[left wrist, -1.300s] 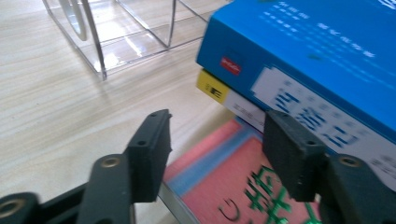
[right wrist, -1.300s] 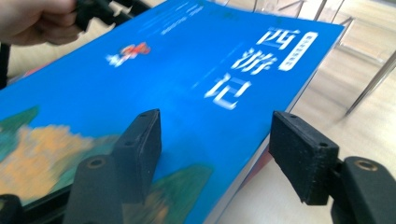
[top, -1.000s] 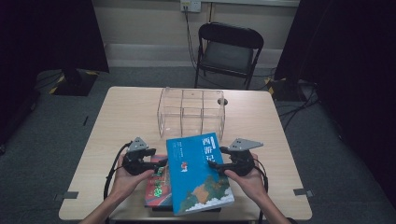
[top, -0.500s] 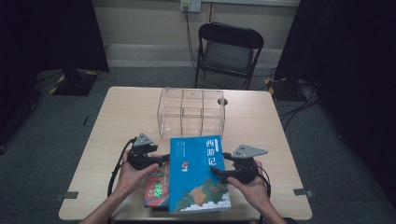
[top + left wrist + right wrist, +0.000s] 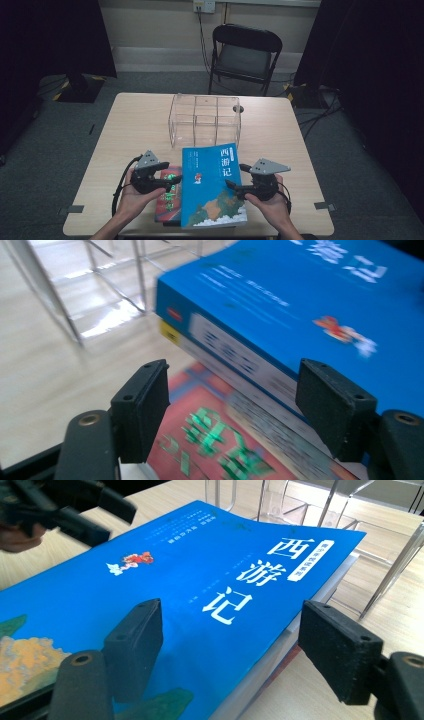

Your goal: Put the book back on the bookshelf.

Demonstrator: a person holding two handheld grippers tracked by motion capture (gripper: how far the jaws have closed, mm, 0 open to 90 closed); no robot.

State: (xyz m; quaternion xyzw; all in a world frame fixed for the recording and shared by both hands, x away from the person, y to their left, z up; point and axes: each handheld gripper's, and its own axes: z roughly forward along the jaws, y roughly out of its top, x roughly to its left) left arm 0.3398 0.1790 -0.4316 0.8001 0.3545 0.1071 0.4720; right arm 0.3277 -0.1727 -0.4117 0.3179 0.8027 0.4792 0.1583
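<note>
Blue book (image 5: 212,187) had squared up since a second ago, both grippers, left (image 5: 167,180) at nine o'clock, right (image 5: 234,186) at three, straddling its edges, jaws part-open; left just widened, grip on neither side certain.

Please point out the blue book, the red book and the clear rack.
blue book (image 5: 212,187), high view, cover middle.
red book (image 5: 169,197), high view, exposed cover.
clear rack (image 5: 205,120), high view, middle divider.
</note>
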